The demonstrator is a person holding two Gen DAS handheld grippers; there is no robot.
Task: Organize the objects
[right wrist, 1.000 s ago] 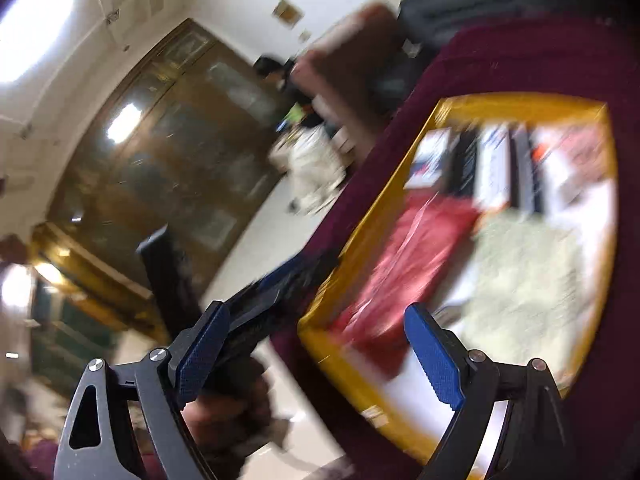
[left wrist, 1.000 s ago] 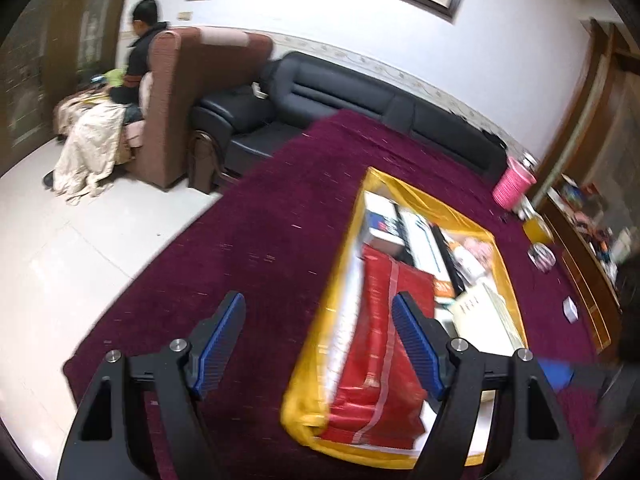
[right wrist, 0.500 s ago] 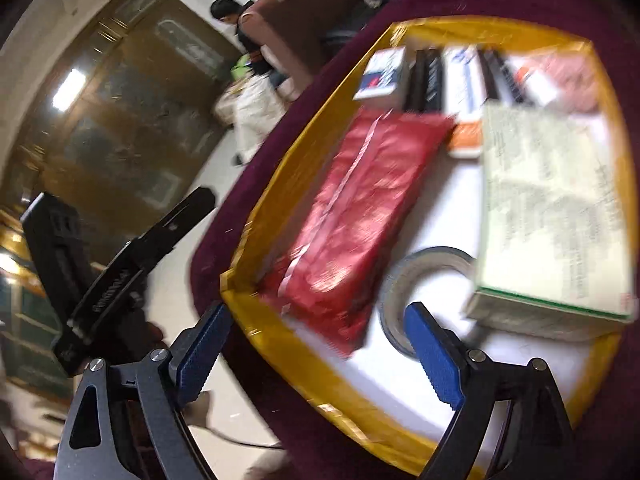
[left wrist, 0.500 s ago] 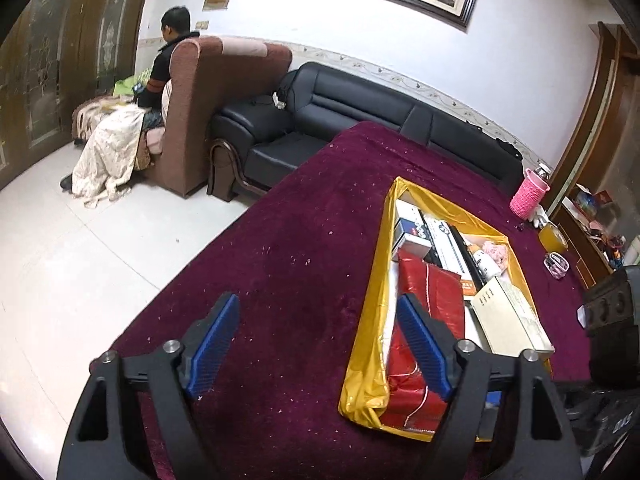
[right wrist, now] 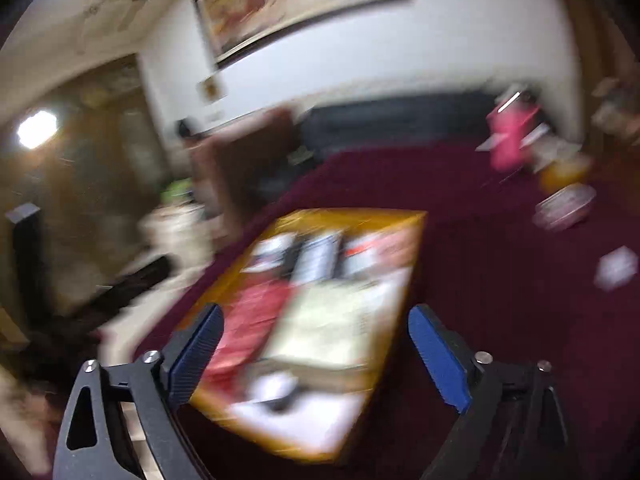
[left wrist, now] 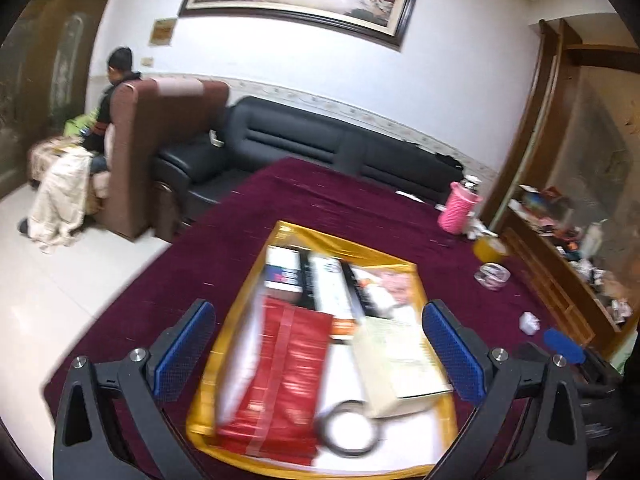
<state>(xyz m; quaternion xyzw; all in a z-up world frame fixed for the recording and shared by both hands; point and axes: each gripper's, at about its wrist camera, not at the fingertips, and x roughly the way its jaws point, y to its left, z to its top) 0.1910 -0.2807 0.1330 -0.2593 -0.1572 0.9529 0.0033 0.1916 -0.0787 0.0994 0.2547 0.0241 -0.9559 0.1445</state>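
A gold-rimmed tray (left wrist: 236, 320) (right wrist: 400, 320) lies on the maroon tablecloth (left wrist: 280, 204). In it are a red packet (left wrist: 280, 376), a cream box (left wrist: 400, 356), a tape ring (left wrist: 348, 428) and several boxes at the far end (left wrist: 316, 280). My left gripper (left wrist: 320, 340) is open and empty above the tray's near half. My right gripper (right wrist: 316, 348) is open and empty over the tray; its view is blurred.
A pink cup (left wrist: 458, 208), a yellow tape roll (left wrist: 488, 248), a glass ashtray (left wrist: 492, 276) and a white scrap (left wrist: 530, 322) sit on the cloth to the right. A black sofa (left wrist: 320, 140), brown armchair and seated person (left wrist: 116, 96) are behind. A cluttered wooden shelf (left wrist: 560, 248) is at right.
Both grippers have swung so the tray is centred between their fingers. The right gripper's view has tilted up toward the room and is motion-blurred. Both remain open.
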